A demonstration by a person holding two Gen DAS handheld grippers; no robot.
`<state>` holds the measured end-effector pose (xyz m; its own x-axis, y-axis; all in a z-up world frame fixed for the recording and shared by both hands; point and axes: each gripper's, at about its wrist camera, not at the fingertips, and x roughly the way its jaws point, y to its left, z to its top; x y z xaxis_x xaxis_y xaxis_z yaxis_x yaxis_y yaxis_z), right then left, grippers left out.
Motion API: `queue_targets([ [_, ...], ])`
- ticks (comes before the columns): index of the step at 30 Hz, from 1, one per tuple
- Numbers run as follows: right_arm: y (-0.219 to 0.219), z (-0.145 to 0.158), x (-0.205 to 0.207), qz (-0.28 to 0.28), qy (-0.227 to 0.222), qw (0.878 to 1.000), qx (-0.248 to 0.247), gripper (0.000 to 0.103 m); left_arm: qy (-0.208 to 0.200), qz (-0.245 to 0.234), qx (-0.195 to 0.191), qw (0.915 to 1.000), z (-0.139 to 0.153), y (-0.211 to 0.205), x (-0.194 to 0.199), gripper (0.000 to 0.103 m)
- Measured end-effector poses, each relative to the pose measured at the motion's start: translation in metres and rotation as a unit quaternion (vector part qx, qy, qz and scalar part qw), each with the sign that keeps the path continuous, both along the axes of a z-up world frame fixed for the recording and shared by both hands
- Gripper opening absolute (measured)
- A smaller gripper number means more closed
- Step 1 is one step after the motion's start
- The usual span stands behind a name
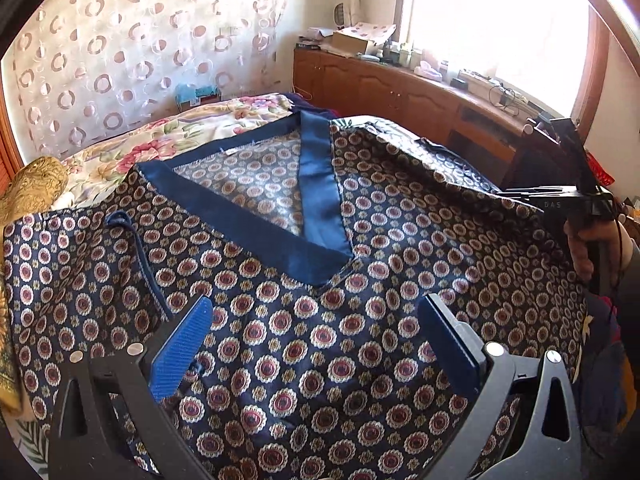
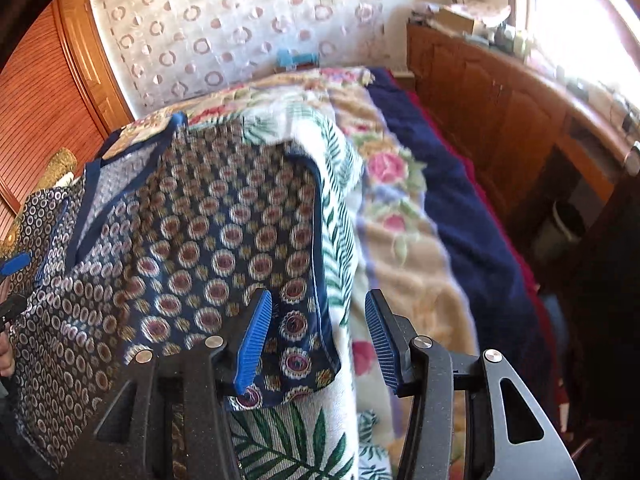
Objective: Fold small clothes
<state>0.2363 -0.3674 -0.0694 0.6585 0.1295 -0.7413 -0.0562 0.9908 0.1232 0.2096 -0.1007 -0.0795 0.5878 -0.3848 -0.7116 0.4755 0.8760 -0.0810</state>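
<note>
left wrist view: the left gripper (image 1: 316,328) fills the bottom of the frame, jaws wide apart over the patterned top (image 1: 340,320), which lies spread on the bed (image 1: 168,136) with its blue v-neck band (image 1: 256,220) in the centre. at the right edge the right gripper (image 1: 576,196) sits at the top's sleeve.

right wrist view: the right gripper (image 2: 316,336) is at the bottom, jaws apart, its left pad touching the top's (image 2: 208,240) sleeve corner; the sleeve lies over a leaf-print cloth (image 2: 288,440). a floral blanket (image 2: 400,200) covers the middle right.
</note>
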Motion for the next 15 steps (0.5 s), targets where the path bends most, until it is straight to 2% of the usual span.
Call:
queue_targets([
  [2,-0.008,-0.004,0.003,-0.001,0.002,1.000,0.012,0.051,0.001,0.004,-0.001,1.0000,0.000,0.003,-0.001,0.103],
  [3,-0.009,-0.003,0.004,-0.002,0.002,1.000,0.017,0.045,0.001,0.006,-0.002,1.0000,0.000,0.005,-0.002,0.103],
  [4,-0.011,-0.003,0.003,-0.001,0.000,1.000,0.020,0.036,0.000,0.009,-0.003,1.0000,0.001,0.008,-0.002,0.103],
  [5,-0.012,0.002,0.001,0.005,-0.006,1.000,0.020,0.022,-0.001,0.011,-0.004,0.9999,0.001,0.010,-0.003,0.103],
  [6,-0.012,0.005,-0.002,0.003,-0.013,1.000,0.000,0.012,-0.003,0.015,-0.006,0.9999,0.002,0.013,-0.004,0.103],
  [7,-0.008,0.010,0.002,0.002,-0.019,1.000,-0.025,0.009,-0.003,0.017,-0.008,0.9998,0.003,0.015,-0.004,0.103],
  [8,-0.008,0.011,0.001,0.002,-0.021,0.999,-0.029,0.005,-0.004,0.019,-0.011,0.9997,0.004,0.018,-0.005,0.103],
  [11,0.001,0.013,-0.002,0.002,-0.037,0.999,-0.030,0.004,-0.007,0.026,-0.012,0.9996,0.005,0.025,-0.007,0.103],
  [15,0.010,0.036,-0.012,0.014,-0.070,0.997,-0.029,0.004,-0.012,0.037,-0.012,0.9992,0.007,0.035,-0.011,0.103],
])
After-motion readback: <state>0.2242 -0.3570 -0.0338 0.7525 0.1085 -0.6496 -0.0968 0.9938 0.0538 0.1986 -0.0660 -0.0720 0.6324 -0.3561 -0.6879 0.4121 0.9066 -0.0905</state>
